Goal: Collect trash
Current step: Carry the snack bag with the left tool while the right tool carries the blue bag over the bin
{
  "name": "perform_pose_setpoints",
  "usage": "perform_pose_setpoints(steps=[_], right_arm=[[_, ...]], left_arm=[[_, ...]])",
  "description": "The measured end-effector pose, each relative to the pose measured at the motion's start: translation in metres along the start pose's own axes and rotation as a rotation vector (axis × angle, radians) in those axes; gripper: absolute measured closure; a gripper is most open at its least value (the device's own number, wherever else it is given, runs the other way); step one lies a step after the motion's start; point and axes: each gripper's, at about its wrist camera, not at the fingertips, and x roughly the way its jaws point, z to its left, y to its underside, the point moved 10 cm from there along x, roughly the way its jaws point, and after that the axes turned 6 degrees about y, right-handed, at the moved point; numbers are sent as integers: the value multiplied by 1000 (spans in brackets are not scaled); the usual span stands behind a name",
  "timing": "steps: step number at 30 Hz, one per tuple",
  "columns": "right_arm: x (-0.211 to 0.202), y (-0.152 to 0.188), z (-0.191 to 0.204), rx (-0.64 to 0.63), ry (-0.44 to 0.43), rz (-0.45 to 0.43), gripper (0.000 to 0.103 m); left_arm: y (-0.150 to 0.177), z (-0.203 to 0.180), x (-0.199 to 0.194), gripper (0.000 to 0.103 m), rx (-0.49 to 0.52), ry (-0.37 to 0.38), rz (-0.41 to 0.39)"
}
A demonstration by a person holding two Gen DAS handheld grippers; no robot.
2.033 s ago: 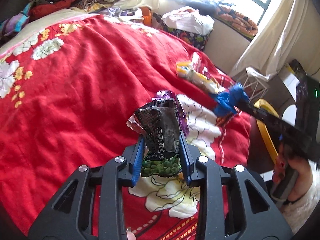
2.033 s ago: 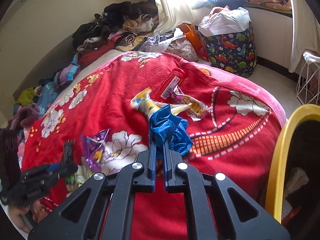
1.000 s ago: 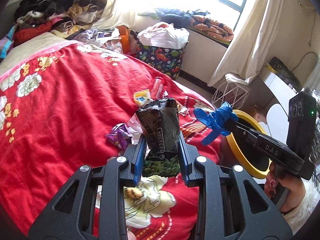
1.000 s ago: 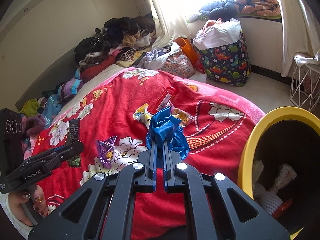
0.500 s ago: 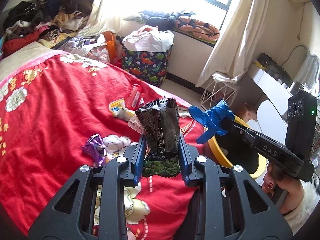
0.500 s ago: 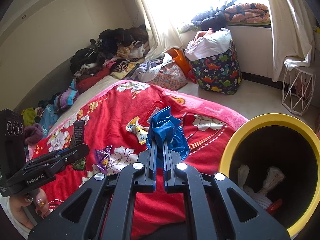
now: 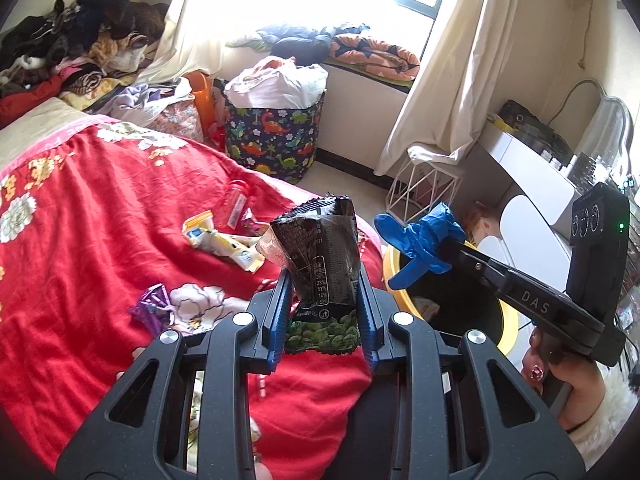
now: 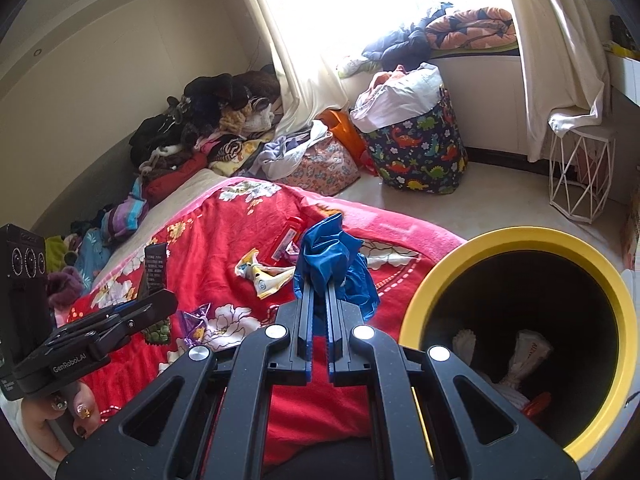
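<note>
Both grippers (image 7: 324, 316) (image 8: 318, 312) clamped, angled downward.

Wrappers (image 7: 224, 242) on the bedspread (image 7: 80, 240), bin (image 8: 520, 240) just right of it, laundry basket (image 8: 420, 152) behind.

Red floral blanket (image 7: 92, 216), yellow-rimmed bin (image 8: 516, 240), dinosaur-print navy basket (image 8: 420, 148).

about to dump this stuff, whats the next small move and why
Probably swing the right gripper a little further right, over the yellow bin, then open it. It is shut on the blue wrapper, which hangs over the red blanket, short of the rim. The left gripper, shut on the black snack bag, can follow.
</note>
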Motion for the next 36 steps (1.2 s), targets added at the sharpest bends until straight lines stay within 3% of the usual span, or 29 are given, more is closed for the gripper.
perform_pose_setpoints(steps=[36], right_arm=[[-32,0,-87,159,115,-58,98]], left_arm=[[0,-67,27,80,87,94,22]])
